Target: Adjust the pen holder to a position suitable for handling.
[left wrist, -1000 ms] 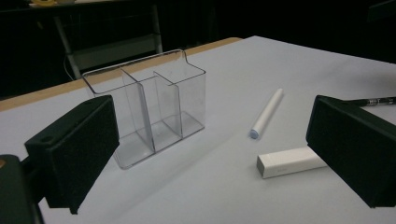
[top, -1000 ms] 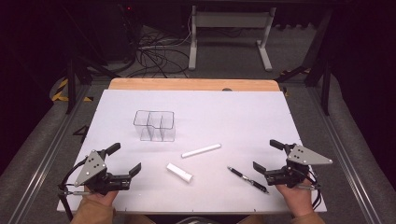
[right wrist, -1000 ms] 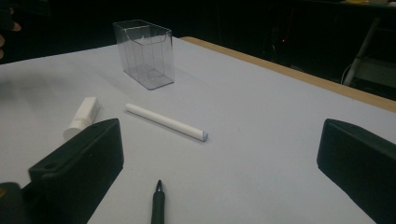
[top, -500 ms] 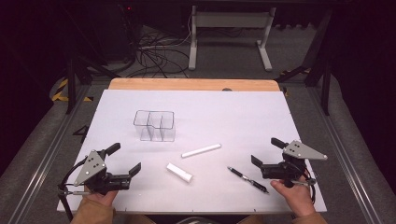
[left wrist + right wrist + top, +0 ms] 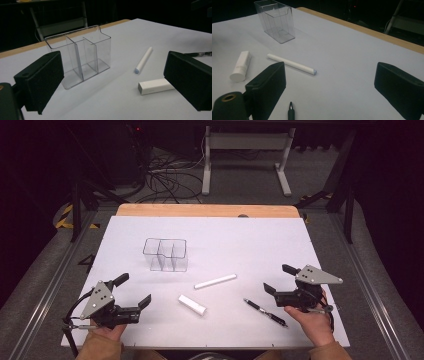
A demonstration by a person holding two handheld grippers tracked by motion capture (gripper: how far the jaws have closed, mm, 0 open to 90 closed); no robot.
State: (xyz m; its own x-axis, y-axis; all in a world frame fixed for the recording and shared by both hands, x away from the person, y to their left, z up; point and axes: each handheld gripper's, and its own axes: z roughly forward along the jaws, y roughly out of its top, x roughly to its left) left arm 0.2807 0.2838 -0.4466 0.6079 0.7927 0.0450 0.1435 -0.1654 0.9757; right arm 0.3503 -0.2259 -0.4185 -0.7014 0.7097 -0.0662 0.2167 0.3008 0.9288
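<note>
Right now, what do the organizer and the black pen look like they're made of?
Organizer: clear hard plastic, probably acrylic; glossy, see-through walls and dividers, sharp bright edges. Black pen: probably plastic barrel, dark, slightly shiny, with a pale, metal-looking tip; too small to be sure.

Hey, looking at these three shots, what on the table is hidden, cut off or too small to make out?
- Black pen: right gripper view, bottom edge cuts off all but its tip.
- White eraser: left gripper view, the jaw covers its right end.
- Print on the eraser: right gripper view, too blurred to read.
- Clear organizer: high view, too small to tell its dividers apart.
</note>
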